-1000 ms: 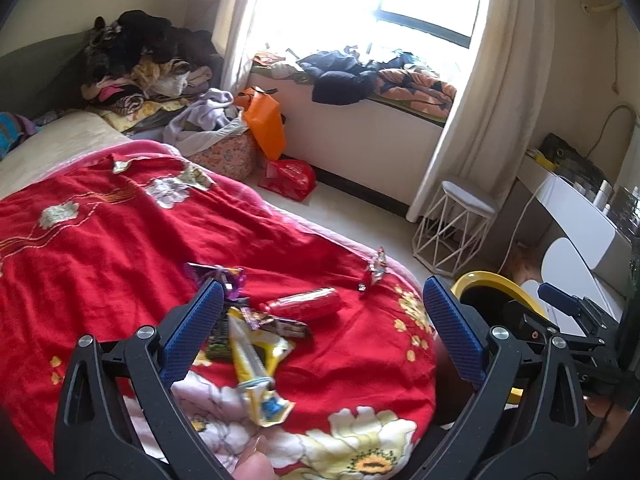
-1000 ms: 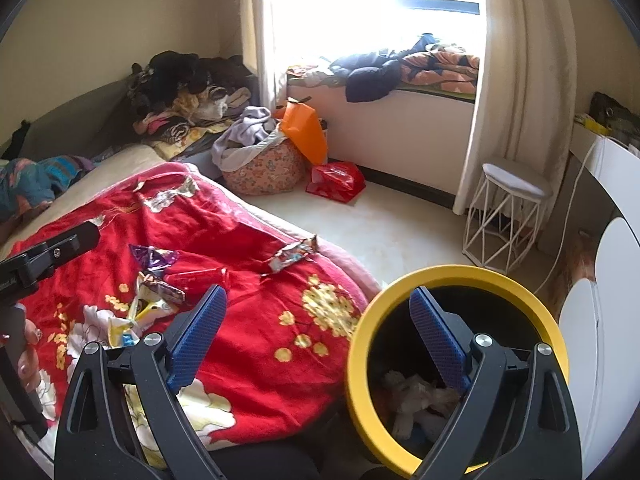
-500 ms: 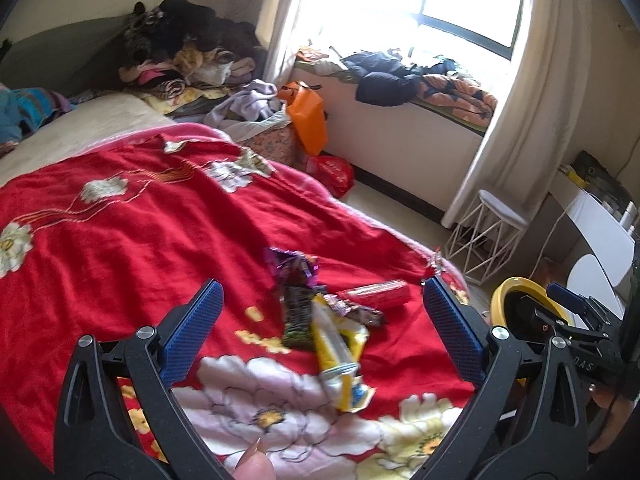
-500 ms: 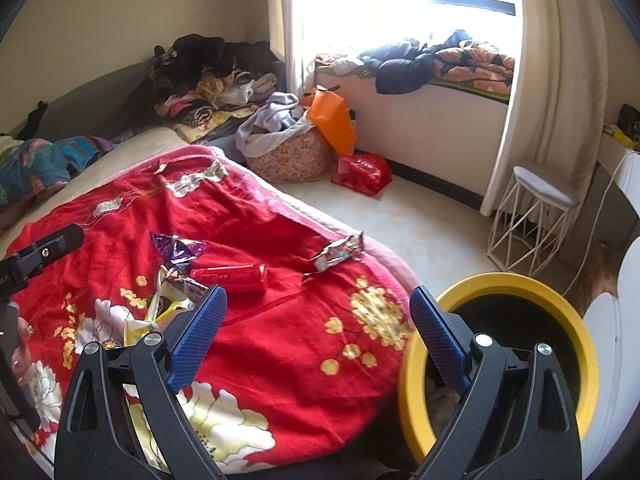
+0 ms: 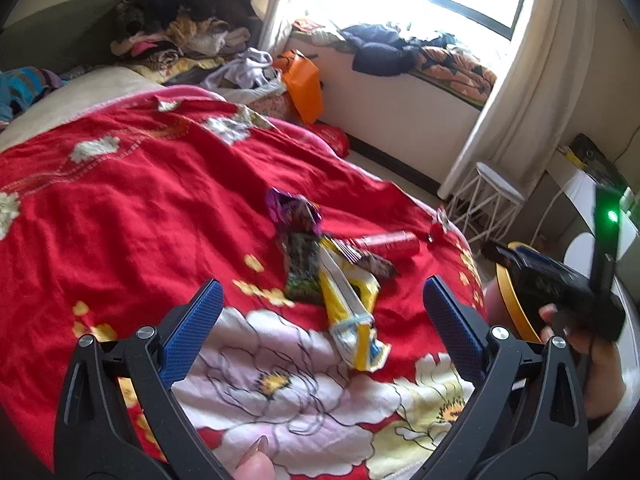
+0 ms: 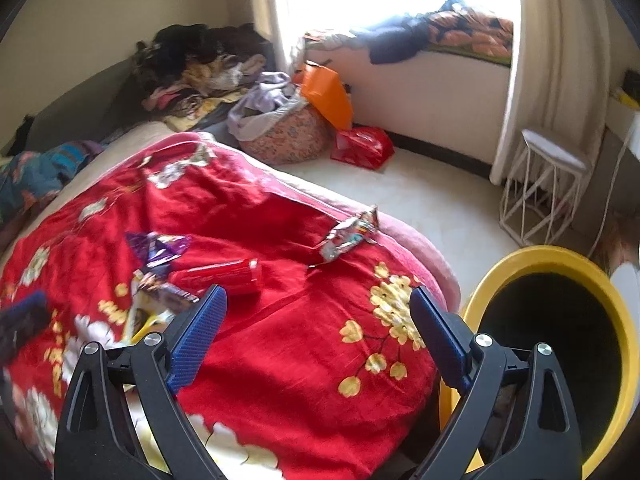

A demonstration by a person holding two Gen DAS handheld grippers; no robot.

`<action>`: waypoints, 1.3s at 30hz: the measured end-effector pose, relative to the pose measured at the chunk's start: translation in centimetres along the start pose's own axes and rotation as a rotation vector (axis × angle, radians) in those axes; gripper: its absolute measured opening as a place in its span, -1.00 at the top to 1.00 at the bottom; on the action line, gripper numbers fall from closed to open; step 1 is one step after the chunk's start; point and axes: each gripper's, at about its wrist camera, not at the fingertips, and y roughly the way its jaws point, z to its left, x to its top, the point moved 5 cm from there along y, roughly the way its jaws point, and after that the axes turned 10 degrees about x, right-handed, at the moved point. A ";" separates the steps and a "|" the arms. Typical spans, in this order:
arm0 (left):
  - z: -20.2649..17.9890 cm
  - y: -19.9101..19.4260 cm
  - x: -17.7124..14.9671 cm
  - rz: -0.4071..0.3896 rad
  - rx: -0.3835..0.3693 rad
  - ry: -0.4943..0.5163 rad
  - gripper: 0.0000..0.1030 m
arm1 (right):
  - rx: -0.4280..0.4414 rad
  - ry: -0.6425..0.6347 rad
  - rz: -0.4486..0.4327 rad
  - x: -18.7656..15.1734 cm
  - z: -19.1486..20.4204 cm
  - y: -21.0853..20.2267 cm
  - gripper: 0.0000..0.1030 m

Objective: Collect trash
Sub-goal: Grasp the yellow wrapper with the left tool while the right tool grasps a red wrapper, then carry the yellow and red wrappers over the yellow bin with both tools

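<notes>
Several wrappers lie on the red floral blanket: a yellow wrapper, a dark green one, a purple one, and a red tube. My left gripper hangs open above the yellow wrapper, nothing between its fingers. In the right wrist view the red tube and a silver wrapper lie ahead of my right gripper, which is open and empty over the blanket. The yellow-rimmed bin stands beside the bed at right.
A white wire stool stands near the curtain. On the floor sit a flowered basket of clothes, an orange bag and a red bag. Clothes are piled at the bed's head. A hand holds the other gripper.
Both grippers have swung left over the bed, away from the bin. The wrappers now sit centred between the left gripper's fingers. Both stayed open.
</notes>
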 end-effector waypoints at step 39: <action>-2.8 2.5 -3.2 0.103 -0.083 0.048 0.70 | 0.114 0.164 0.007 -2.0 -1.9 2.2 0.88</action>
